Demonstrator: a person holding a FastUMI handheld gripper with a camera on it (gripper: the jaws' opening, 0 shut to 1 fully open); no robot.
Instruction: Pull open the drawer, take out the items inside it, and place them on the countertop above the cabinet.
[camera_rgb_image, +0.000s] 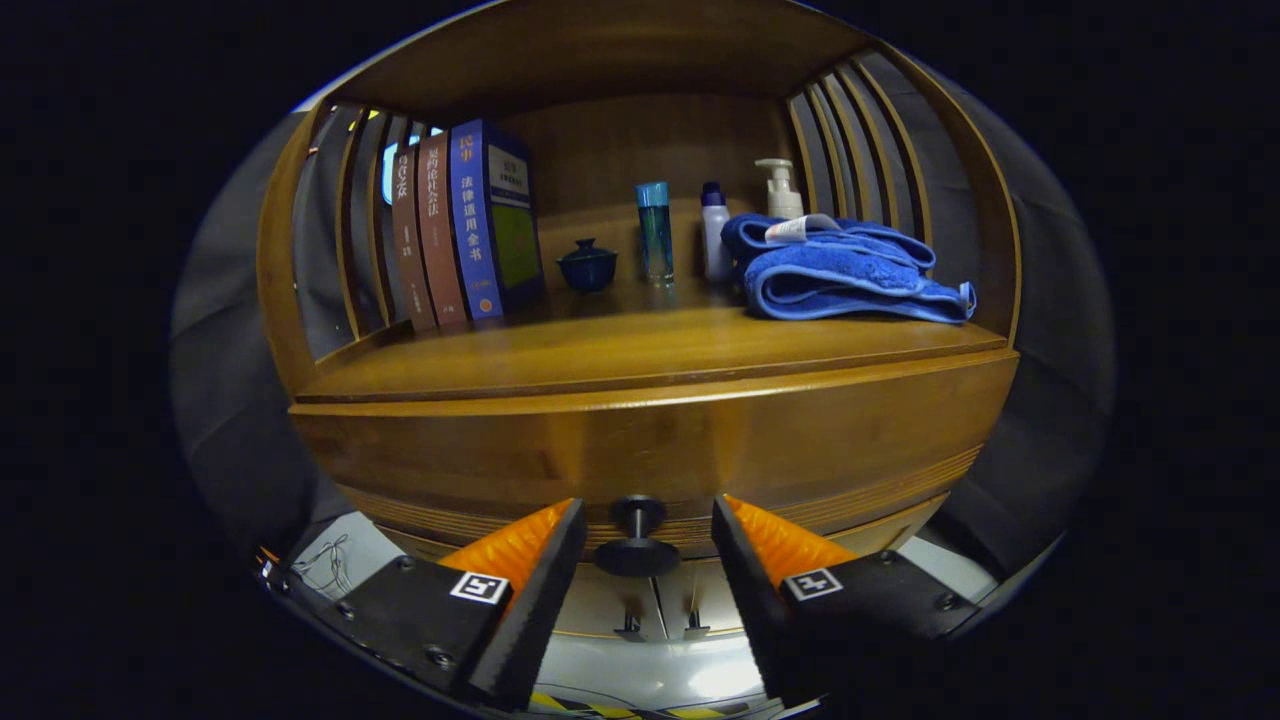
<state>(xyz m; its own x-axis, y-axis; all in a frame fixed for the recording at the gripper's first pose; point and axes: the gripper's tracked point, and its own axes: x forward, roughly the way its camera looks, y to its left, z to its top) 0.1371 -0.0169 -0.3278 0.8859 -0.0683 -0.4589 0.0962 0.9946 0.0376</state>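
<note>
The drawer (650, 455) is shut, its wooden front flush under the countertop (640, 350), so whatever lies inside is hidden. The countertop is an open niche with slatted side walls. At its 9 o'clock side three books (465, 225) stand upright, leaning together. Toward 12 o'clock, at the back, sit a small dark lidded cup (587, 265), a tall clear blue-capped bottle (655, 230) and a white bottle (714, 232) (the last just beside the towel). At 3 o'clock a folded blue towel (850, 275) lies flat, with a white pump bottle (781, 188) behind it and what may be a small tube on top; the view is too small to be sure.

The gripper (640, 540) has its fingers apart, wide enough to straddle the drawer's round black knob (637, 535), which sits between them with a gap on each side; neither finger touches it.

The front strip of the countertop, from the books across to the towel, is bare wood. At 6 o'clock, below the drawer, two small cabinet door handles (660, 625) show above a pale floor.
</note>
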